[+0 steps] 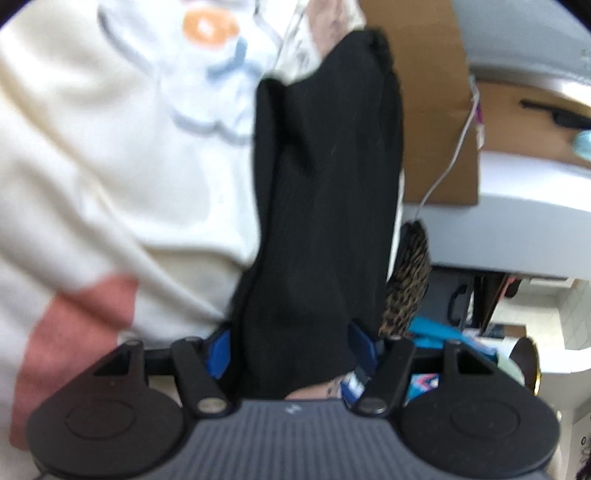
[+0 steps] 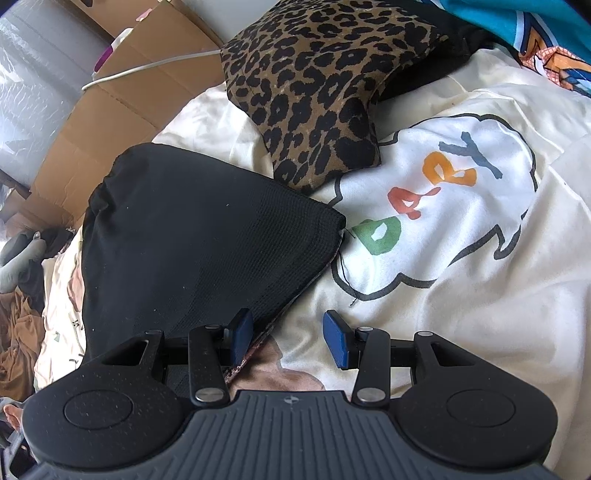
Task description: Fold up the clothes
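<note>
Left hand-held gripper (image 1: 291,354) has its blue pads clamped on one end of the black garment (image 1: 325,192); the cloth runs straight away from the fingers in a long narrow band, doubled lengthwise by the look of it. The left view is blurred, so I cannot tell whether that end is lifted clear of the bed.

Right hand-held gripper (image 2: 288,341) stands wide, nothing between the pads. Its left pad (image 2: 240,332) sits just beside the near edge of the black garment (image 2: 192,236), maybe touching; the right pad is over the cream bedcover (image 2: 461,295) only.

In the right view the black garment lies on the bedcover as a fairly flat wedge with one clean corner pointing at the printed letters. The far end is bunched and rounded. A leopard-print piece (image 2: 314,96) lies just beyond it, looks already folded or bundled, edge close to the black one. A teal printed cloth (image 2: 517,26) is at the far corner, state unclear. Cardboard (image 2: 122,92) with a white cable (image 2: 147,66) lies off the bed's side.

Judgement: fold of the black piece is midway, first lengthwise fold apparently in, ends not yet brought together, bunched end needs smoothing. A brown heap (image 2: 18,332) at the left edge looks unfolded, so more pieces probably remain.
</note>
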